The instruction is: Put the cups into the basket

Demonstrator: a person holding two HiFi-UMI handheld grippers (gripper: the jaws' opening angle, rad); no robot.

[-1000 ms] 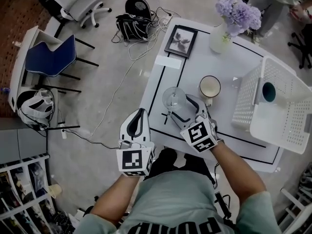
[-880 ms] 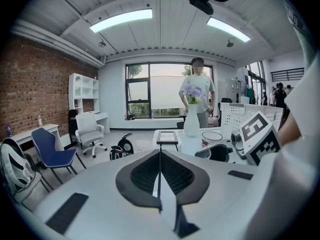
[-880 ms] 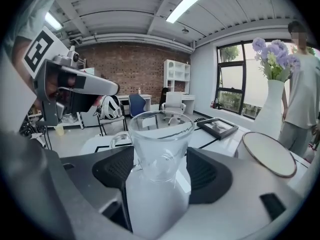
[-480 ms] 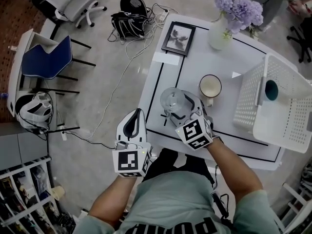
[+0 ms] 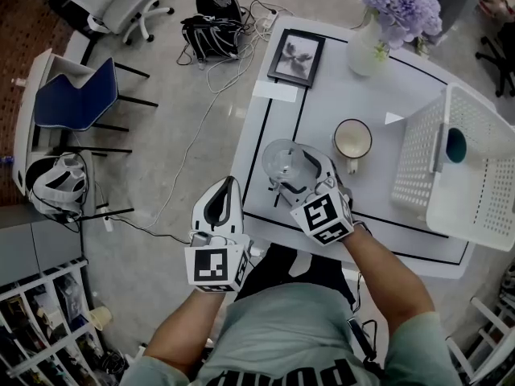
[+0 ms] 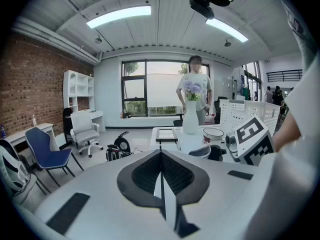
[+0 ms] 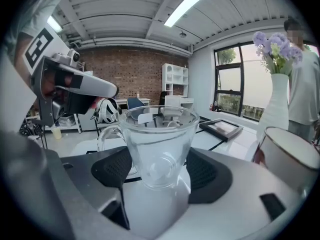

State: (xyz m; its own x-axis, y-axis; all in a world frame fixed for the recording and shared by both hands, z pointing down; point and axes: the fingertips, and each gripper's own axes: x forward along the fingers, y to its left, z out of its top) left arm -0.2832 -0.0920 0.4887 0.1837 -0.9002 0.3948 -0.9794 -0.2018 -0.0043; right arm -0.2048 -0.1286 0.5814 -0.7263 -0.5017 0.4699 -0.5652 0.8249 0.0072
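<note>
Nearest, the left gripper (image 5: 230,185) hangs off the front edge of the table (image 5: 386,215), its jaws pressed together on nothing. Just beyond it, the right gripper (image 5: 294,174) has its jaws spread on either side of a clear glass cup (image 5: 282,161) standing on the table. Farther on stands a white mug (image 5: 352,139). To its right, the white basket (image 5: 418,167) holds a teal cup (image 5: 455,145).

Grey-green T-shirt (image 5: 298,328), black lettering; white left gripper (image 5: 233,185), right gripper (image 5: 290,172), black-and-white marker cubes (image 5: 217,265).
</note>
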